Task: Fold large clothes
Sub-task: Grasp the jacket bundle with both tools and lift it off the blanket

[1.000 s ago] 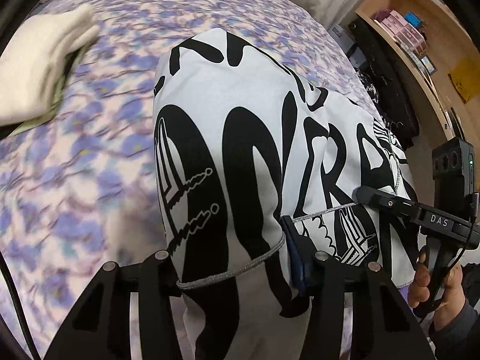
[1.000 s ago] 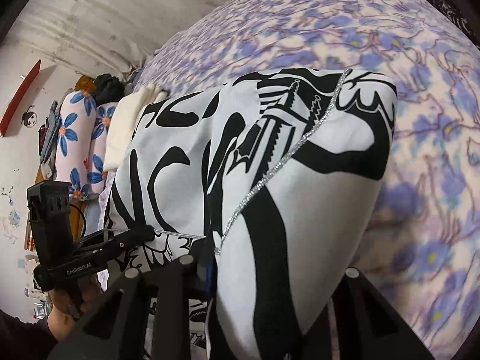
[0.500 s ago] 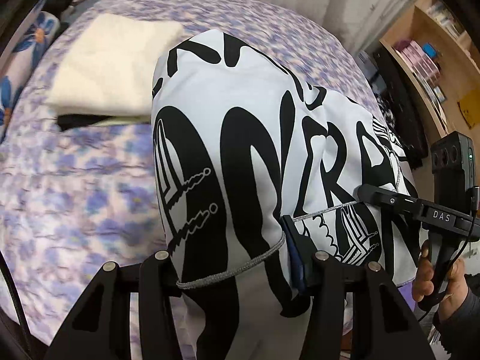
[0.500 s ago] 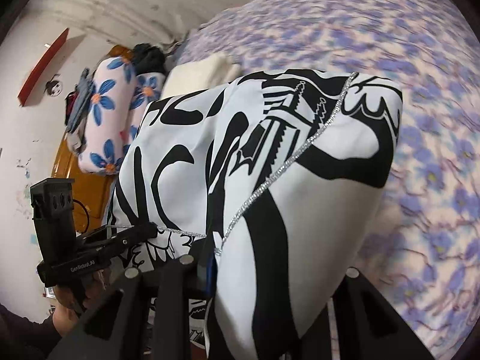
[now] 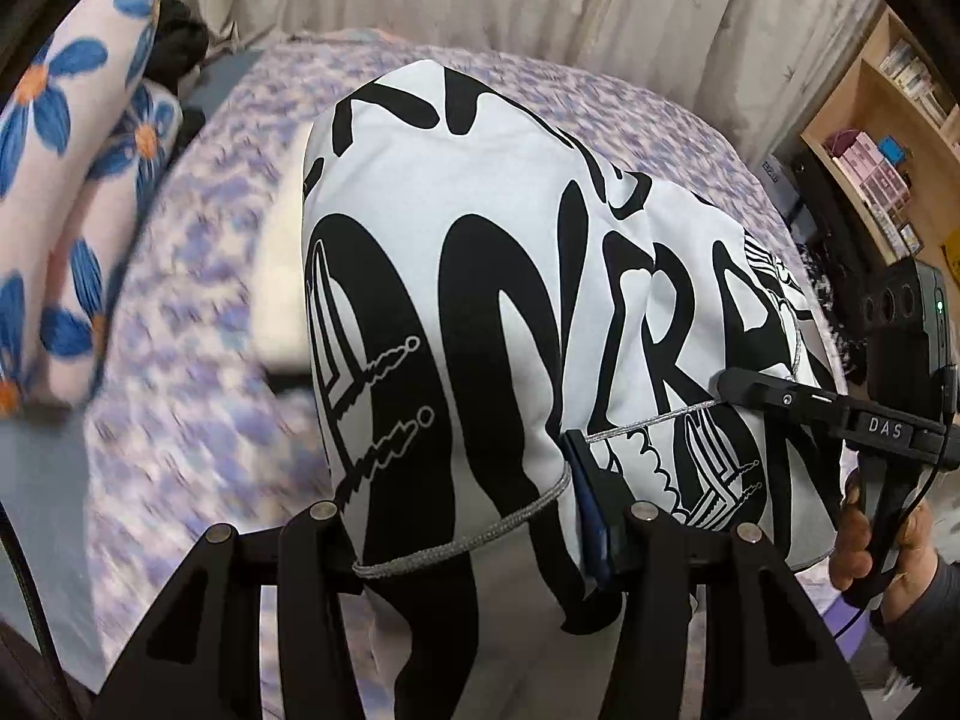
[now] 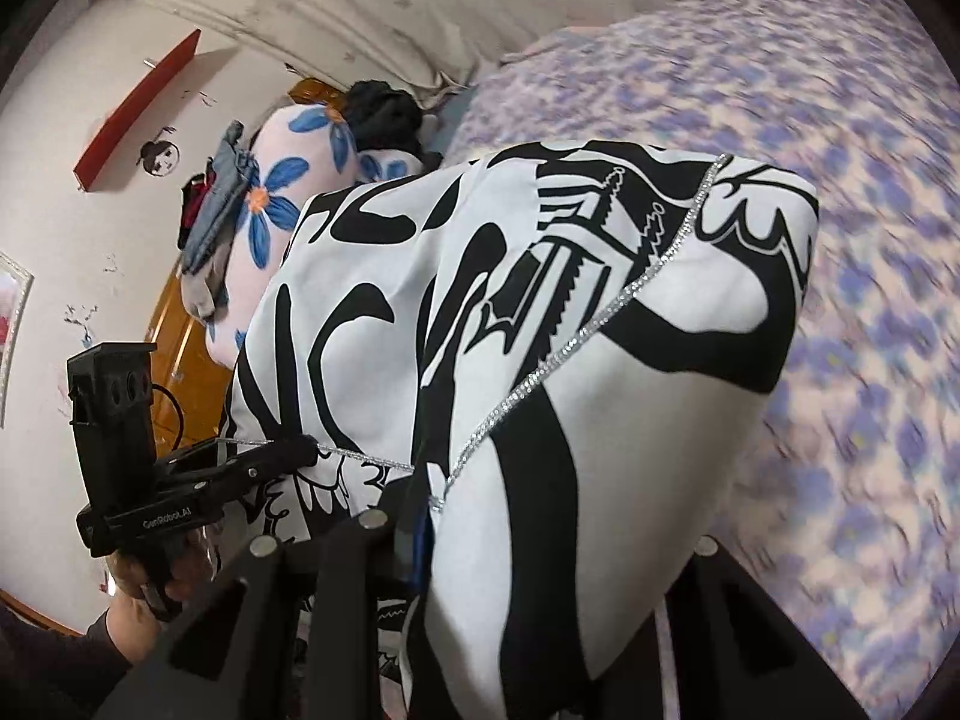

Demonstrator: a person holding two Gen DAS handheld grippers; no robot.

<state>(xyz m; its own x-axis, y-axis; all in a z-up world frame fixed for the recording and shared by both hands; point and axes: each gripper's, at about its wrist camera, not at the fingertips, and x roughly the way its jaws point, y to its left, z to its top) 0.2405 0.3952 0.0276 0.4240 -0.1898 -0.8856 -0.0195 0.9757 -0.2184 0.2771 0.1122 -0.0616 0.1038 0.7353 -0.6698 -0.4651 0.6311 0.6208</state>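
A large white garment with bold black lettering and a silver trim [image 5: 480, 276] hangs folded between both grippers, lifted above the bed. My left gripper [image 5: 474, 534] is shut on its near edge; cloth drapes over the fingers. My right gripper [image 6: 528, 516] is shut on the other edge of the garment [image 6: 570, 360]. In the left wrist view the right gripper [image 5: 774, 396] shows at the right, pinching the trim. In the right wrist view the left gripper [image 6: 282, 456] shows at the left, pinching the trim.
A bed with a purple flowered cover [image 5: 198, 372] lies below [image 6: 840, 240]. Blue-flowered pillows [image 5: 66, 228] and a dark bundle [image 6: 384, 114] sit at its head. A cream folded cloth [image 5: 282, 276] peeks from behind the garment. Wooden shelves [image 5: 888, 132] stand at the right.
Both grippers have lifted and tilted up with the garment still held. The pillows, curtain and wall have come into view, and the cream cloth is now mostly hidden behind the garment.
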